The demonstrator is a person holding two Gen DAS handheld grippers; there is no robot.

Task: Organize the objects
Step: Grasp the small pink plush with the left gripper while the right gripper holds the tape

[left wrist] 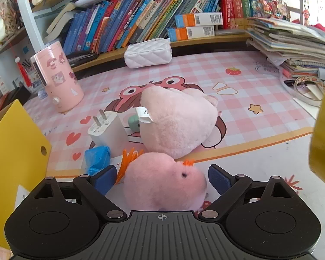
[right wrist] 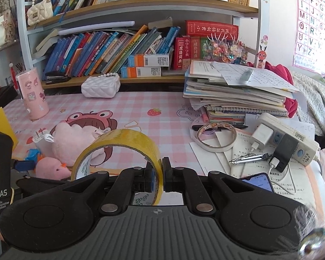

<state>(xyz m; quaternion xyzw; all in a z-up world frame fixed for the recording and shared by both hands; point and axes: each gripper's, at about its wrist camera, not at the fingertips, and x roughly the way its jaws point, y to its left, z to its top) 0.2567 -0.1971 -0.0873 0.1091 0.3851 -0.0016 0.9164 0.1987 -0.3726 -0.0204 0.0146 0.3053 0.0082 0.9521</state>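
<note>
My left gripper [left wrist: 162, 178] is open, with its blue pads on either side of a small pink plush toy [left wrist: 162, 184] with orange tufts; the pads stand apart from it. Behind it lie a bigger pink plush [left wrist: 179, 119], a white plug charger [left wrist: 107, 127] and a blue crumpled piece [left wrist: 97, 158]. My right gripper [right wrist: 159, 178] is shut on the rim of a yellow tape roll [right wrist: 119, 143], held above the pink checked desk mat [right wrist: 162, 121]. The roll also shows at the right edge of the left wrist view [left wrist: 324, 130].
A yellow box [left wrist: 13, 162] stands at the left. A pink canister [left wrist: 58, 75] and a white quilted purse [left wrist: 148, 53] sit at the back by the bookshelf. On the right are a stack of books [right wrist: 238, 91], a white tape ring [right wrist: 216, 136], a power strip [right wrist: 292, 143] and a phone [right wrist: 257, 183].
</note>
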